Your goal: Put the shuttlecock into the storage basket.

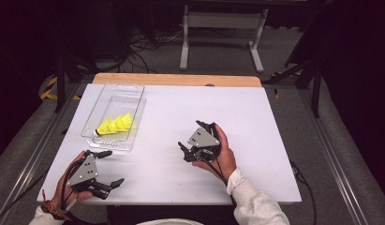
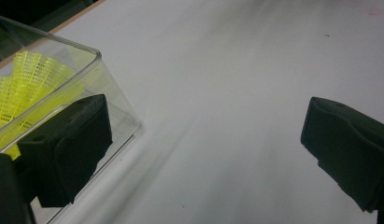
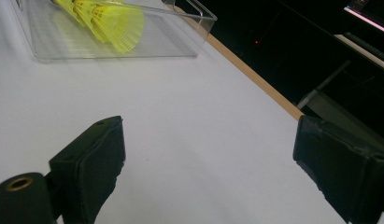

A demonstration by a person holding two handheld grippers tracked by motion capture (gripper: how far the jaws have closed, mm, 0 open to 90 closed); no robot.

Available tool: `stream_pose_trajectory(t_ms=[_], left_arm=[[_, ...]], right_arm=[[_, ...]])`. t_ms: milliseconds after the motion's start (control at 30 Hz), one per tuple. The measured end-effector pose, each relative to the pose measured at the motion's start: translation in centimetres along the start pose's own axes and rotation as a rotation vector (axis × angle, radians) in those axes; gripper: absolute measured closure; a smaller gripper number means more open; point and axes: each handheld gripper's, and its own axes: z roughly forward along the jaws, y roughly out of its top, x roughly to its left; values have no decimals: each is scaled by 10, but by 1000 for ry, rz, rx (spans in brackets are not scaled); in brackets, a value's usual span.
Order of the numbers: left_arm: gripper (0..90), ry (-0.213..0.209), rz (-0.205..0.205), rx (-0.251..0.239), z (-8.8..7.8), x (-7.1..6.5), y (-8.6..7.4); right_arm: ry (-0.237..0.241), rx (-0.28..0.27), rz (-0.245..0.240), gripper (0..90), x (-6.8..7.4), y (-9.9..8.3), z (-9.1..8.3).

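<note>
While both grippers, left [image 1: 105,168] and right [image 1: 188,149], gape wide and empty near the tray [image 1: 136,101], a careless reach could shove it and spill the shuttlecocks [image 1: 116,124].

Two black jaws of the right gripper [image 3: 208,172] rising from the bottom edge, set wide apart with nothing between them but bare white tabletop [image 3: 189,130]. At the upper left, well beyond the jaws, a clear rectangular plastic tray [image 3: 180,51] resting on the table, holding a nested row of yellow plastic shuttlecocks [image 3: 112,21] lying on their side, widest skirt end nearest the tray's middle. Along the right of the white surface, a light wooden table edge [image 3: 255,77] running diagonally, dark room behind it with pale metal framing, blurred.
</note>
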Motion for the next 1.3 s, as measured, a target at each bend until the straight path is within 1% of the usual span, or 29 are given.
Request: stream_pose_trajectory(t_ms=[133, 333, 433, 567, 833, 900, 1100, 1300], left_arm=[[31, 2, -5, 0, 0, 0, 0], [31, 2, 3, 4, 0, 0, 0], [31, 3, 1, 2, 0, 0, 0], [31, 2, -4, 2, 0, 0, 0], [31, 3, 1, 3, 0, 0, 0], [30, 3, -3, 3, 0, 0, 0], [30, 9, 2, 3, 0, 0, 0], [30, 13, 4, 3, 0, 0, 0]], right_arm=[[-14, 9, 0, 91, -1, -4, -3], [-15, 5, 0, 90, -2, -6, -8], [-18, 12, -12, 90, -2, -8, -11], [-19, 13, -12, 90, -2, -10, -14], [-36, 17, -21, 90, -3, -19, -23], [-42, 14, -35, 90, -3, -21, -26], [-50, 13, -21, 89, -7, -28, -37], [-60, 19, -24, 89, -9, -34, -45]])
